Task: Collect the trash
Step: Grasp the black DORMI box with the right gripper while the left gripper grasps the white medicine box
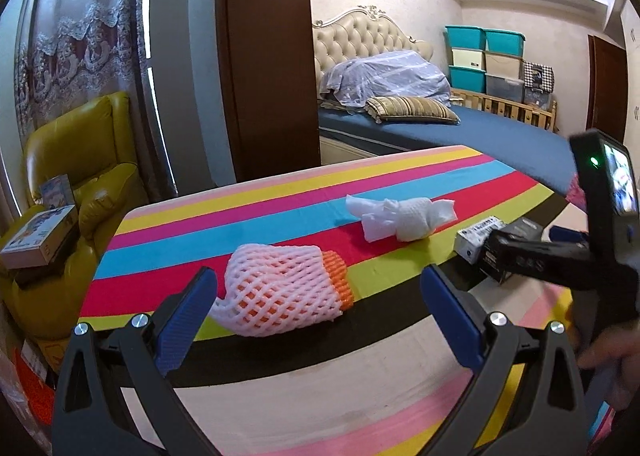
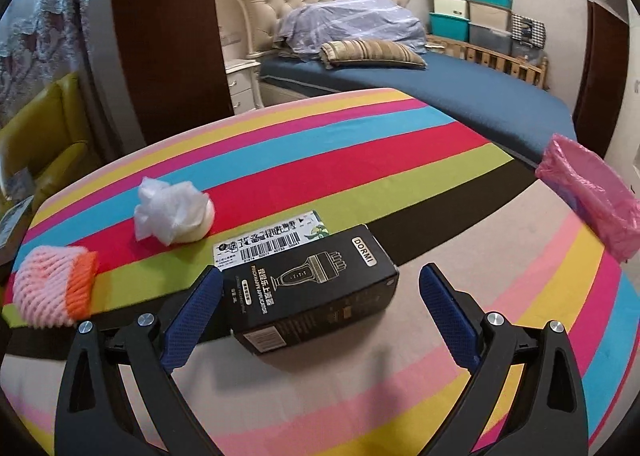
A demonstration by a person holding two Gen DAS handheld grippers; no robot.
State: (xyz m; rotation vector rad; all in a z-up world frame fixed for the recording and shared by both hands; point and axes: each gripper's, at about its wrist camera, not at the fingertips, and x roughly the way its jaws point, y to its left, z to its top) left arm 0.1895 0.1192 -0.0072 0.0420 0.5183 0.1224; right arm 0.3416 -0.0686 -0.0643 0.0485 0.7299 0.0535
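A pink and orange foam fruit net (image 1: pixel 280 290) lies on the striped tablecloth (image 1: pixel 280 208), just ahead of my open left gripper (image 1: pixel 320 288), between its fingertips' line. It shows at the left in the right wrist view (image 2: pixel 52 290). A crumpled white wrapper (image 1: pixel 400 218) lies further back, also in the right wrist view (image 2: pixel 172 218). A black box (image 2: pixel 312 292) lies next to a white labelled box (image 2: pixel 272 242); my open right gripper (image 2: pixel 322 290) straddles the black box's near end. A bin with a pink bag (image 2: pixel 588 192) stands at the right table edge.
The right gripper body and hand (image 1: pixel 600 256) fill the right of the left wrist view. A yellow armchair (image 1: pixel 80 176) with boxes is at the left. A bed (image 2: pixel 420 88) and stacked storage bins (image 2: pixel 468 12) stand behind the table.
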